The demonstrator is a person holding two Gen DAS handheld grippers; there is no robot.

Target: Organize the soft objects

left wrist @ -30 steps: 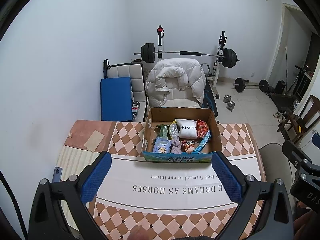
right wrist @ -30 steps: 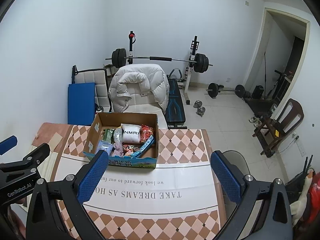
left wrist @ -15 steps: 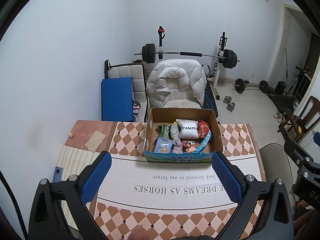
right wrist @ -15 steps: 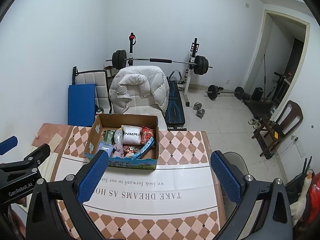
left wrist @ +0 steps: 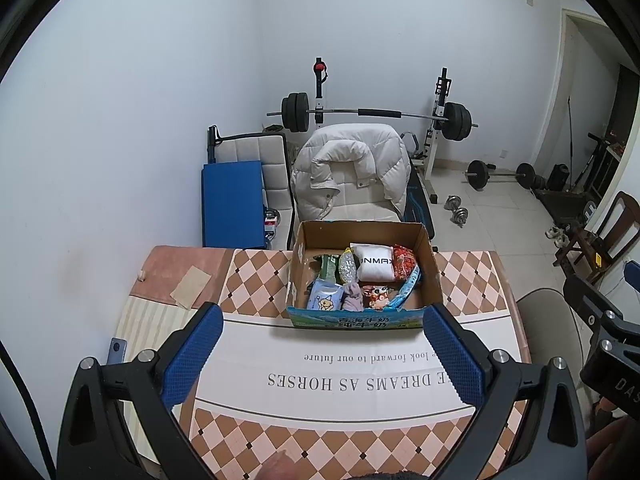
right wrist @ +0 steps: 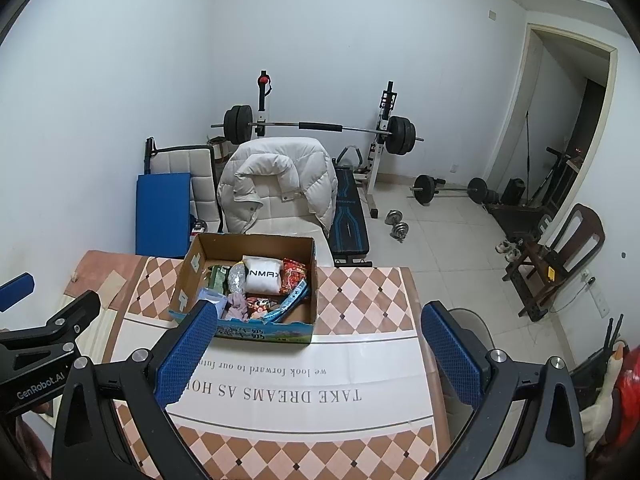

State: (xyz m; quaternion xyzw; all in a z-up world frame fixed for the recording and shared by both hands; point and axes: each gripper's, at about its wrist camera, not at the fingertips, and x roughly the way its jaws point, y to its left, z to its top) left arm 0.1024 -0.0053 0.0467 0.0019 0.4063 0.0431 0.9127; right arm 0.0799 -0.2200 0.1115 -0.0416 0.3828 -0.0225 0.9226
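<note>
A cardboard box (left wrist: 362, 276) sits at the far edge of the table (left wrist: 472, 280), midway along it, its top flaps open. Its blue front panel carries printed characters too small to read. Inside lie the soft things: a white pouch (left wrist: 374, 268) lettered "NMAX" toward the back, a red snack packet (left wrist: 404, 266) just beside it, a green packet (left wrist: 328, 268) and a silvery bag (left wrist: 347, 270) at the back left, a pale blue tissue pack (left wrist: 325, 300) with a cartoon figure at the front left, and a bunched purple cloth (left wrist: 352, 300) next to it.

The tablecloth is a brown-and-peach diamond check with a white band reading "TAKE DREAMS AS HORSES" and, smaller, "we look forward to our future", upside down to the cameras.

The left gripper (left wrist: 320, 356) hangs above the near half of the table with its blue-padded fingers spread wide and nothing between them. The right gripper (right wrist: 316, 354) hangs likewise, fingers wide apart and empty; the left one's body beside it reads "GenRobot.AI".

Beyond the table, a white puffer jacket (left wrist: 352, 168) drapes a chair, with a barbell rack (left wrist: 376, 114) against the white wall, a blue mat (left wrist: 234, 204), and dumbbells (left wrist: 458, 210) on the tiled floor.
</note>
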